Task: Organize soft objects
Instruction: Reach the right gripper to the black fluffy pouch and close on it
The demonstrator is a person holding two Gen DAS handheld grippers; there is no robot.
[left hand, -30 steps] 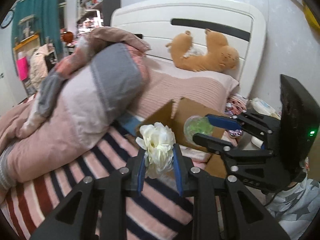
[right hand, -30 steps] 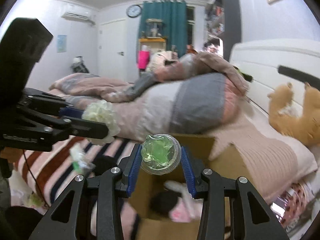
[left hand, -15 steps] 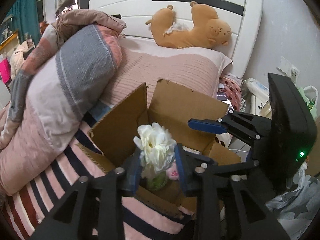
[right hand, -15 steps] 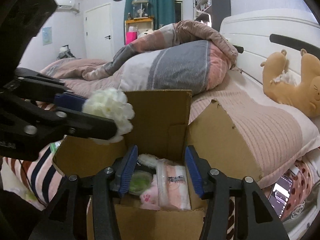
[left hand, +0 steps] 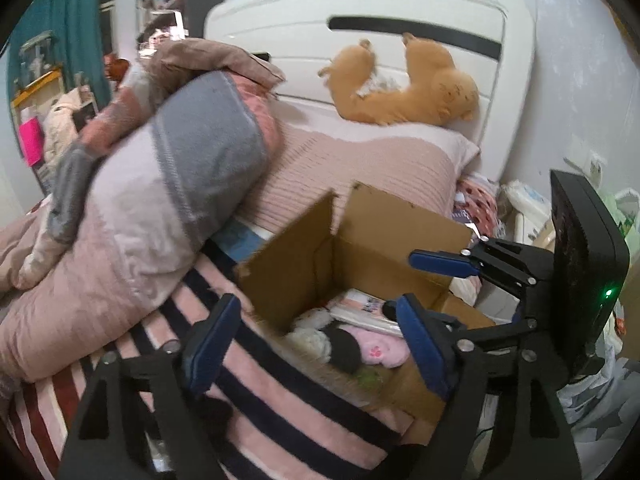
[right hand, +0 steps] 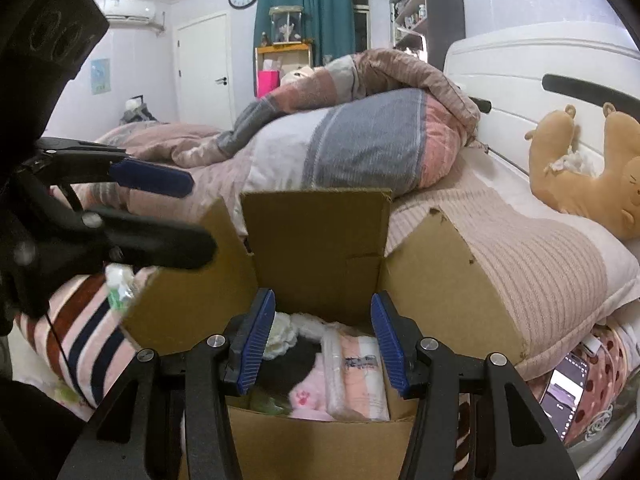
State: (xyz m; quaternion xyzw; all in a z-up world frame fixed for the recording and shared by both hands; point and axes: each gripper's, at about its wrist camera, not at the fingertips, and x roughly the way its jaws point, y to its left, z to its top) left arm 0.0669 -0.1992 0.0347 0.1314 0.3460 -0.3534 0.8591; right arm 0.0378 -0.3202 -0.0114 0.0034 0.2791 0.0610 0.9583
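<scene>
Above box [right hand: 316,248], tongs [right hand: 322,334] gape.

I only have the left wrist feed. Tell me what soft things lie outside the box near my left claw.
Observer: The right wrist view shows a small white and green item on the striped sheet, beside the cardboard box and under the left claw.
Operator: Confirm the right claw is empty.
Observer: Seen along the right claw, its pads stand apart with nothing between them.
Operator: Report anything fragile to the right of the box.
Observer: A phone with a lit screen sits at the bed's edge, below the pillow.
</scene>
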